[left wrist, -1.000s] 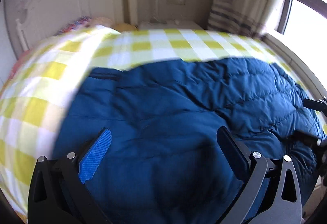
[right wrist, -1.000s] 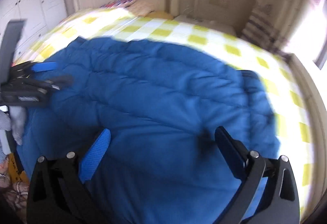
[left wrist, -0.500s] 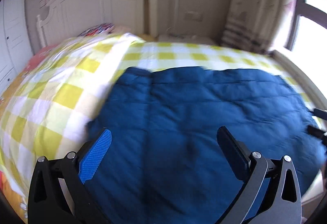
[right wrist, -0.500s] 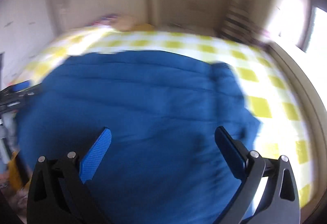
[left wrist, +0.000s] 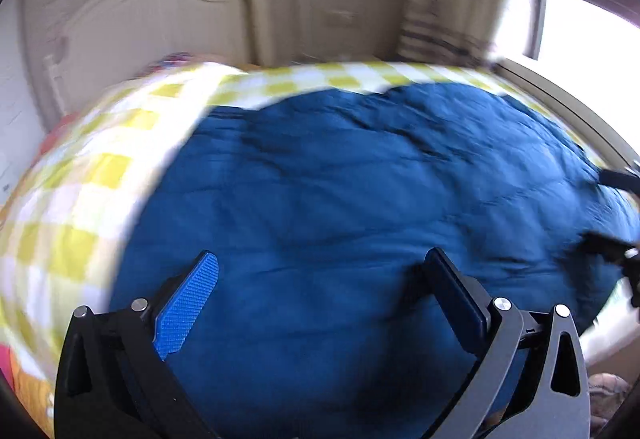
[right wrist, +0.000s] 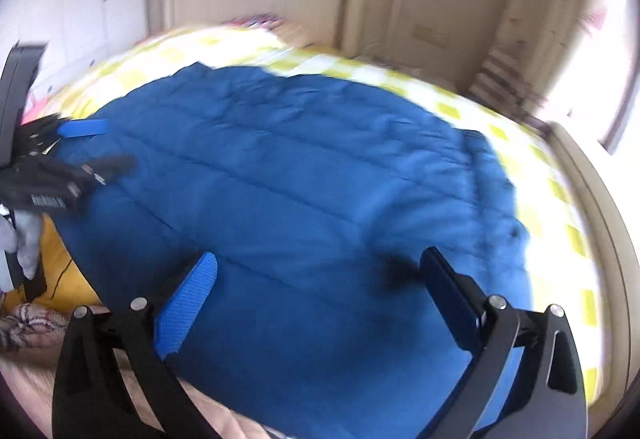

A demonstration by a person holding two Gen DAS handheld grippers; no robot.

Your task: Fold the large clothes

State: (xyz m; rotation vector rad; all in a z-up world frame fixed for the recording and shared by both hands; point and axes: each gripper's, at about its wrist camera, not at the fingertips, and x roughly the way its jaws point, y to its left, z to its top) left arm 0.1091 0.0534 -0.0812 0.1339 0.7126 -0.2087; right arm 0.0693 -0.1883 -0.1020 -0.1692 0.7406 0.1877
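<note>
Filling the centre of both frames, a blue quilted coat [left wrist: 360,207] is spread on the checked bed [left wrist: 80,175]; left tool [left wrist: 320,279] and right tool [right wrist: 320,275] are held released above it.

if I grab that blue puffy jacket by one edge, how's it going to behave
The blue quilted jacket will probably sag and drape, since it lies soft and creased on the checked bedspread. Its puffy stitched panels suggest bulky but light. The smooth shell may slip between the jaws.

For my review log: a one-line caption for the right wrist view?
Open right gripper above a blue quilted coat spread on a yellow-checked bed, left gripper open alongside.
</note>
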